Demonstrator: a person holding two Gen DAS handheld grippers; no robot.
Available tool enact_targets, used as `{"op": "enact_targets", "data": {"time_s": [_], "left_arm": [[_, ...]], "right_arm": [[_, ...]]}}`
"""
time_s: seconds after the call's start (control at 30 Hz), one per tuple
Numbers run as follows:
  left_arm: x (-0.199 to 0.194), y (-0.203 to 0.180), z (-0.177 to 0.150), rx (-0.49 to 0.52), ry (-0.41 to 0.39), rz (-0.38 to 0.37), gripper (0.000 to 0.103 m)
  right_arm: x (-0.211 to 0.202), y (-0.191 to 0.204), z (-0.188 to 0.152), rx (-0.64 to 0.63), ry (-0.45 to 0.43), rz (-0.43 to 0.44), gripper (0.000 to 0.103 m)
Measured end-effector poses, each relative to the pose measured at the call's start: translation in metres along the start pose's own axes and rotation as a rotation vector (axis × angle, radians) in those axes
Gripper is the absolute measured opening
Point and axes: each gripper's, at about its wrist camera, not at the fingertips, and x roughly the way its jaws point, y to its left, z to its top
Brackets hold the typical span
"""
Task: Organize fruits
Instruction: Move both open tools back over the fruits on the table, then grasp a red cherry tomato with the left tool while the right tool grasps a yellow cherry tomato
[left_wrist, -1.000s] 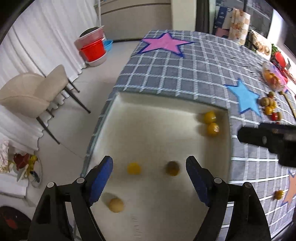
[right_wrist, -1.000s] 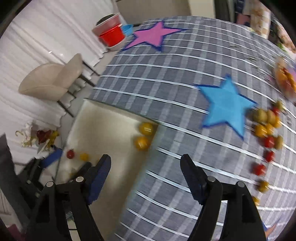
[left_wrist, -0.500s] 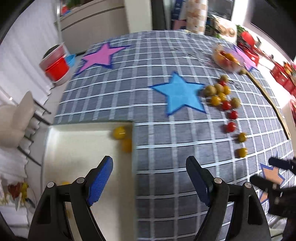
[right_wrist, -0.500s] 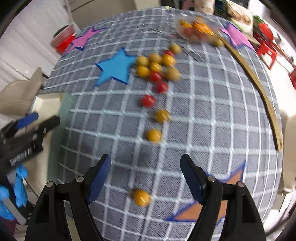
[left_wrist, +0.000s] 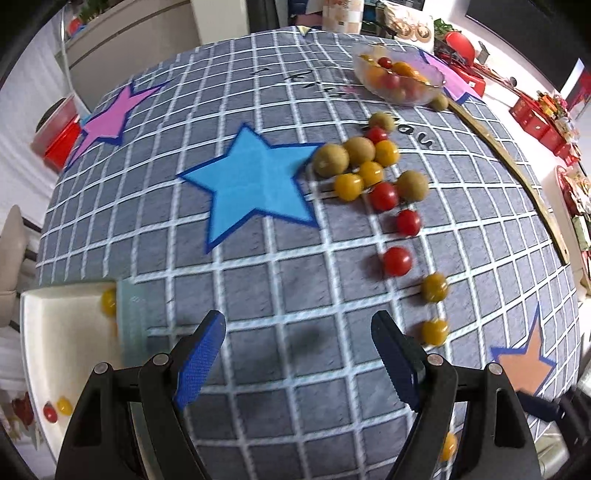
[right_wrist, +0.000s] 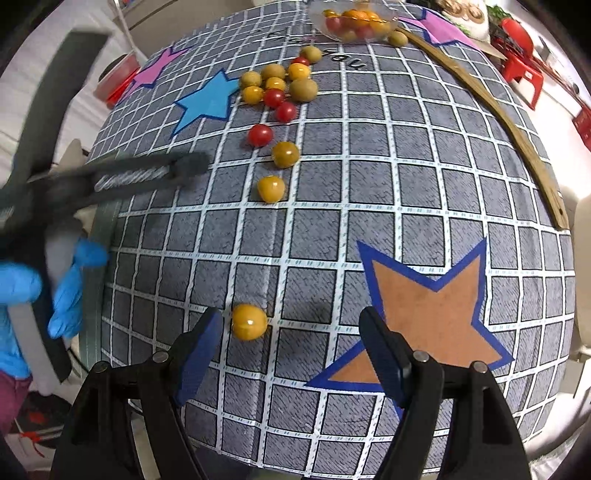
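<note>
Both my left tongs (left_wrist: 297, 352) and right tongs (right_wrist: 291, 349) gape empty over the bench (right_wrist: 424, 177). One yellow fruit (right_wrist: 249, 321) lies by my right tongs' left tip. Three fruits show in the white tray (left_wrist: 59, 332), which is partly cut off. The glass bowl's (left_wrist: 399, 74) heap is too crowded to count.

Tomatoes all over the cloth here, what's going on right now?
A person with two handheld grippers is sorting loose tomatoes off the checked cloth into a white tray, which already holds a few. Both grippers are open and empty. The right gripper hovers low by a lone yellow tomato, just inside its left finger. The left gripper is over bare cloth beside the tray.
</note>
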Motion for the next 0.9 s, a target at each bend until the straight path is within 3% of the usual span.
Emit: {"op": "enact_targets", "data": {"time_s": [0.43,0.6,0.7,0.8,0.9], "left_arm": [[0.022,-0.034,0.029,0.024,-0.002,-0.030,0.082],[0.028,-0.038,0.032,0.018,-0.002,-0.032,0.081],[0.031,-0.038,0.033,0.018,0.018,-0.032,0.067],[0.032,-0.040,0.032,0.043,0.018,-0.017,0.067],[0.031,-0.041,0.031,0.055,0.011,-0.025,0.057]], "right_arm": [[0.013,0.023,-0.007,-0.074,0.006,0.004,0.068],[0.022,0.036,-0.002,-0.090,0.007,-0.004,0.058],[0.028,0.042,-0.005,-0.095,0.016,-0.011,0.052],[0.032,0.054,-0.005,-0.127,0.005,-0.032,0.046],[0.034,0.061,-0.008,-0.139,0.009,-0.023,0.031]]}}
